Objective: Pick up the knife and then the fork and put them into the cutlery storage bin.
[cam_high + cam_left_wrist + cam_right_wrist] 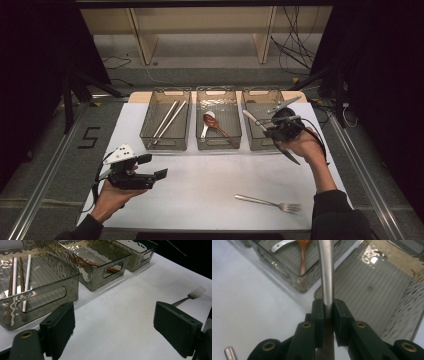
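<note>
Left of the three bins, the left hand-held gripper (142, 172) hovers over the table (210, 180) with jaws spread wide, empty. Past the chopstick bin (165, 141) and the spoon bin (218, 140), the right hand-held gripper (328, 312) pinches a metal knife (325, 272) by its middle, above the right bin (372, 287). That smooth handle could slip or swing in the pinch and land outside this bin. A fork (270, 202) lies well apart, nearer the person.
</note>
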The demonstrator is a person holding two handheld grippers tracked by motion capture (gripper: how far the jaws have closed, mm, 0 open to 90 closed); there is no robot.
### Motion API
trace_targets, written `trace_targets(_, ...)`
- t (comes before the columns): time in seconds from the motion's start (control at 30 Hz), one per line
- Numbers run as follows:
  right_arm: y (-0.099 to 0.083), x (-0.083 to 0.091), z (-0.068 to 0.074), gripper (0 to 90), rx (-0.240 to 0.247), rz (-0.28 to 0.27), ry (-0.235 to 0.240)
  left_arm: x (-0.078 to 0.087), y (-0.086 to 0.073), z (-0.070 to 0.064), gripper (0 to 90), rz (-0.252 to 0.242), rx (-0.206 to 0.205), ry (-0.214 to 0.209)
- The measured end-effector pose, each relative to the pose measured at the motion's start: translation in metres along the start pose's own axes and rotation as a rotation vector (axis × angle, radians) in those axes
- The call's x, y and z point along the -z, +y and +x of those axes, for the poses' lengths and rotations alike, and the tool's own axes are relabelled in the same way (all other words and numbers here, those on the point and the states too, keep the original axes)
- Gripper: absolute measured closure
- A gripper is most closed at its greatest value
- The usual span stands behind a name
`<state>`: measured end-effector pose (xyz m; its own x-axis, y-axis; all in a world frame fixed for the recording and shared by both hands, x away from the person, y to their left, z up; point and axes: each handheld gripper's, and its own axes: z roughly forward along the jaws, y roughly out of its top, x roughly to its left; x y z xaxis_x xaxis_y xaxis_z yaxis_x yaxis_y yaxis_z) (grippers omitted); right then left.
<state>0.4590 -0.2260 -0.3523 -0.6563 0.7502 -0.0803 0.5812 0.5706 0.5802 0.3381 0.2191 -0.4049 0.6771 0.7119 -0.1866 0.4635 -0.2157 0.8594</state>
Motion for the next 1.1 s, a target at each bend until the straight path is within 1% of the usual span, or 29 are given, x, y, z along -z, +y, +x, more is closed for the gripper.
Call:
trace_targets(0.2,0.015,-0.003,-0.013,80.8,-0.053,0.003,-0.030,0.000,0.000,0.000,17.0,-0.002,0.000,0.000)
trace_targets(0.27,0.020,-0.004,-0.018,80.8,-0.072,0.006,-0.034,0.000,0.000,0.000,17.0,-0.001,0.001,-0.001)
trace_targets(0.47,0.036,-0.009,-0.031,80.8,-0.110,0.011,-0.060,0.000,0.000,0.000,17.0,-0.002,0.000,-0.003)
trace_targets(0.53,0.041,-0.011,-0.034,80.8,-0.117,0.018,-0.067,0.000,0.000,0.000,17.0,-0.002,-0.001,-0.003)
trace_targets(0.67,0.049,-0.016,-0.042,80.7,-0.145,0.032,-0.081,0.000,0.000,0.000,17.0,-0.004,-0.001,-0.005)
trace_targets(0.87,0.063,-0.025,-0.050,80.7,-0.171,0.060,-0.105,0.000,0.001,-0.001,17.0,-0.007,-0.001,-0.008)
trace_targets(1.1,0.077,-0.036,-0.055,80.7,-0.201,0.081,-0.114,0.001,0.001,-0.001,17.0,-0.009,-0.002,-0.012)
